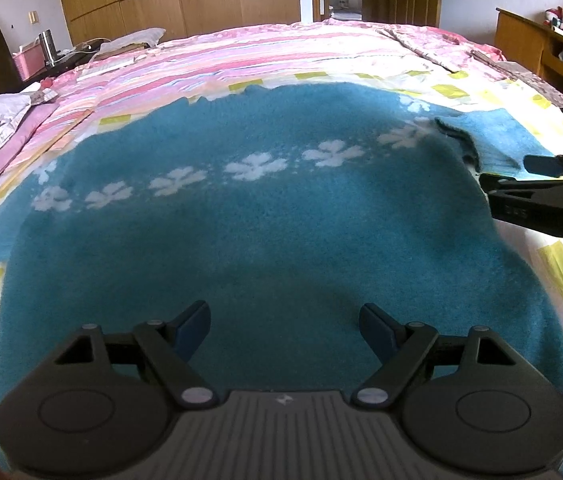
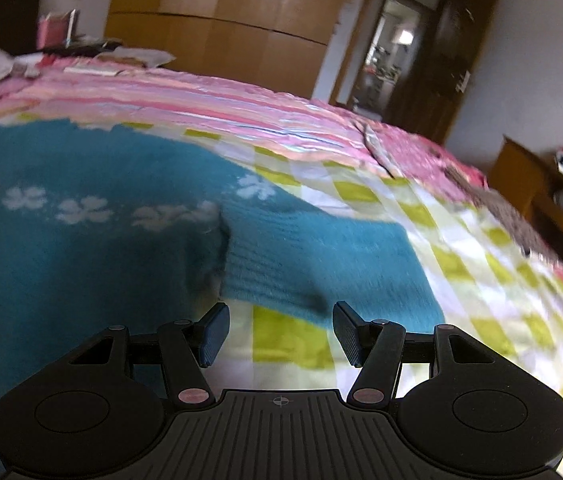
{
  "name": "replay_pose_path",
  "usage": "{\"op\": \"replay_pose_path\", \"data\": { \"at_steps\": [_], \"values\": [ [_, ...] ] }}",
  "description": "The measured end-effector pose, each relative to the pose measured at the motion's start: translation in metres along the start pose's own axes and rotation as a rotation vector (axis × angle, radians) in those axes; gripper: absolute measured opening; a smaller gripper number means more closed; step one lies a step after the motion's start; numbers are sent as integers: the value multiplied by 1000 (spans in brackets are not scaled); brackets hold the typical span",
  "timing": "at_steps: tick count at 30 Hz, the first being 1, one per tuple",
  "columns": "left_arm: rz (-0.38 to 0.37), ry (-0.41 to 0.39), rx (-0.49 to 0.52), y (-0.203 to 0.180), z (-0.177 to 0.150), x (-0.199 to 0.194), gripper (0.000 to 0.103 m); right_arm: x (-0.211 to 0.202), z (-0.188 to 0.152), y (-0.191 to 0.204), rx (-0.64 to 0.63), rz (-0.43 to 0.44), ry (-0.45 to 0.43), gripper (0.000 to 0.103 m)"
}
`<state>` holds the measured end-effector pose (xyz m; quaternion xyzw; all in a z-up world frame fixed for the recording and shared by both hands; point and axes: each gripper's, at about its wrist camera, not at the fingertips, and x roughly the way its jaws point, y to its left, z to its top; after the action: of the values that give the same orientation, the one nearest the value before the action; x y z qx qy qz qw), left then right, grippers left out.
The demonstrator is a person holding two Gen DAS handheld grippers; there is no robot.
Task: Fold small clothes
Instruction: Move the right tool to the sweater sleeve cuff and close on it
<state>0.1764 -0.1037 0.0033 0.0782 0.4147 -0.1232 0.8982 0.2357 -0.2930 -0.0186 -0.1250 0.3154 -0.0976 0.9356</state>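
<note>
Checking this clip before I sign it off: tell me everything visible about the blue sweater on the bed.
The blue sweater is a fuzzy teal knit with a row of white flower shapes across its chest. It lies spread flat and unfolded on a yellow-and-white checked sheet. One ribbed sleeve stretches out sideways on the sheet. The open left gripper is over its body, and the open right gripper sits near the sleeve's lower edge; neither grips it.

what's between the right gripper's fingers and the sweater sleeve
Only bare checked sheet: in the right wrist view, the open right gripper sits just short of the teal sleeve.
</note>
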Motion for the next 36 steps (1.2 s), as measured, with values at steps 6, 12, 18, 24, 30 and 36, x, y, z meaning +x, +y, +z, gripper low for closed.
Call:
{"op": "replay_pose_path", "data": {
  "at_steps": [6,12,18,24,30,36],
  "values": [
    [-10,-3,-6,0,1,2,87,18,6,-8,29,11,15,53],
    [-25,-10,-2,0,1,-1,87,19,12,-27,133,79,35,34],
    [-37,-16,-1,2,-2,-5,87,14,18,-51,266,178,55,21],
    [-42,-23,-10,6,-2,-6,87,17,26,-51,287,163,65,15],
    [-41,-28,-19,13,-6,-8,87,25,33,-40,229,132,66,21],
    [-32,-24,-32,19,-4,-4,87,35,36,-27,160,93,68,21]
  ]
}}
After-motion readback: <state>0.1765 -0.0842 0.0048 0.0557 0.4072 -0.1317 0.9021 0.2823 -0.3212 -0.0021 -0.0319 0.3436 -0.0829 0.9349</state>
